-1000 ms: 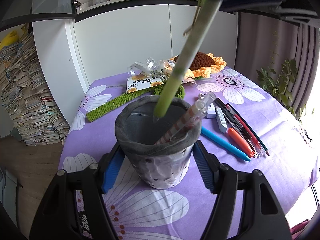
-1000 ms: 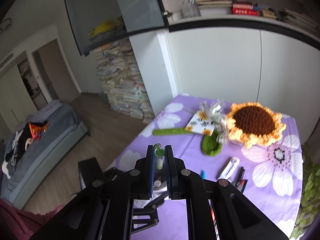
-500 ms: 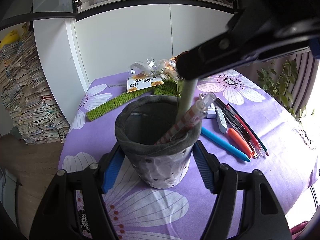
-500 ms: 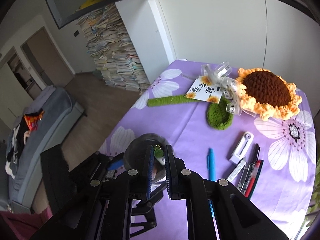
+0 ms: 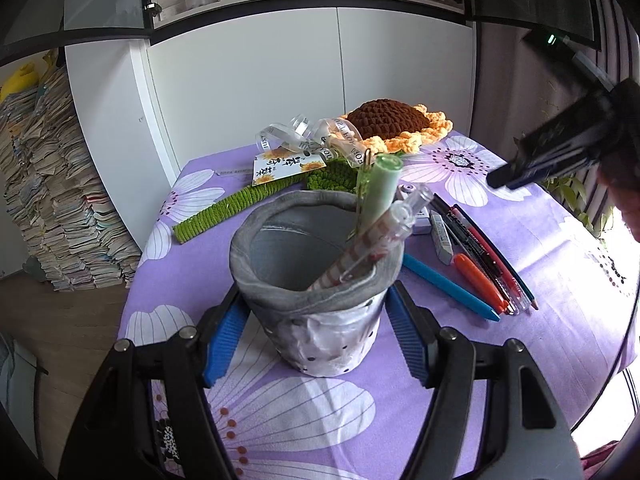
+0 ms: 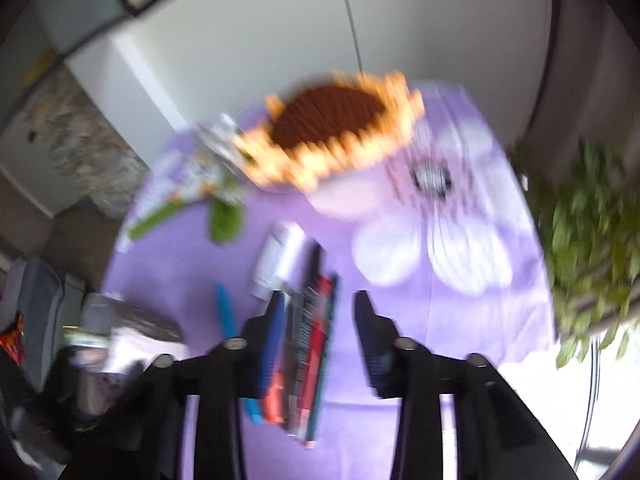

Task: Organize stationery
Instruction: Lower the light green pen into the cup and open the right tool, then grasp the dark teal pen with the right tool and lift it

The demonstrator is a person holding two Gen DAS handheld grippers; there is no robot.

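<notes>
Your left tool [image 5: 312,332] is clamped on the grey, fabric-lined pen holder [image 5: 316,280], its blue pads pressed against both sides of the pale perforated lower wall. The holder stands upright on the worktop [image 5: 280,412], which is covered by a purple cloth printed with large white flowers. Inside the holder, leaning against its right rim, are a pale green pen [image 5: 378,196] with a clip and a clear-barrelled pen with red-and-white stripes [image 5: 372,248].

Your right tool [image 6: 318,312] has just been opening: its jaws now stand apart with nothing pinched between them. It points down over the row of loose pens [image 6: 310,344] lying on the cloth, and the view from it is blurred. In the left view it shows as a dark shape at the right edge, above the worktop and well clear of the holder.

To the right of the holder, the remaining stationery lies side by side: a blue pen [image 5: 448,288] nearest the holder, an orange marker [image 5: 478,280], then black and red pens [image 5: 480,248], with a small white eraser-like block [image 5: 440,236] just behind them. At the far end of the worktop lies a crocheted sunflower with a brown centre and orange petals [image 5: 392,124], its green stem [image 5: 236,208] stretching left, tied with clear ribbon and a printed card [image 5: 286,166].
</notes>
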